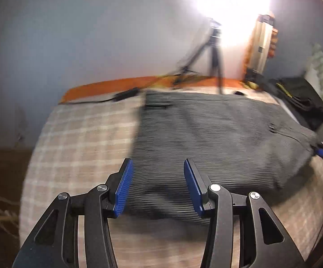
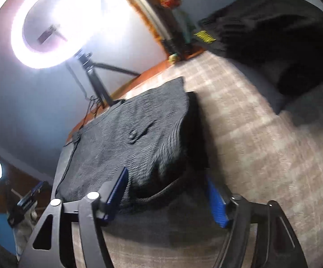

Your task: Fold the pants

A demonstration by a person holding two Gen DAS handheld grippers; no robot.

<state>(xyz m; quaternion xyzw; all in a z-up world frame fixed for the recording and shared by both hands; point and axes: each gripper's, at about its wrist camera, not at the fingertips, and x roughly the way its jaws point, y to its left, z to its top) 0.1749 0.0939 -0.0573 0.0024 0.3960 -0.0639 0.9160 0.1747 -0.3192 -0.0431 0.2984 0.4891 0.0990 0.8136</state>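
- Pants (image 1: 217,138): grey ribbed fabric, lying in a folded bundle on the checked bed cover (image 1: 76,138). In the left wrist view the bundle runs from the near centre to the far right. A button (image 2: 134,135) shows on its top face in the right wrist view.
- Left gripper (image 1: 158,186): jaws set wide, nothing between them. The blue pads (image 1: 123,189) stand over the near edge of the pants. Contact with the fabric cannot be told because of blur.
- Right gripper (image 2: 168,197): jaws set wide, straddling the near end of the pants, where a dark hem or band curves between the fingers. No grip on the fabric is seen.
- Black garment (image 1: 300,98): heaped on the bed at the far right, just beyond the pants, with a yellow mark on it.
- Ring light (image 2: 56,22): lit, on a tripod (image 1: 215,53) standing at the far side of the bed against the grey wall.
- Orange strip (image 1: 116,87): runs along the far edge of the bed.
- Both views are motion-blurred.
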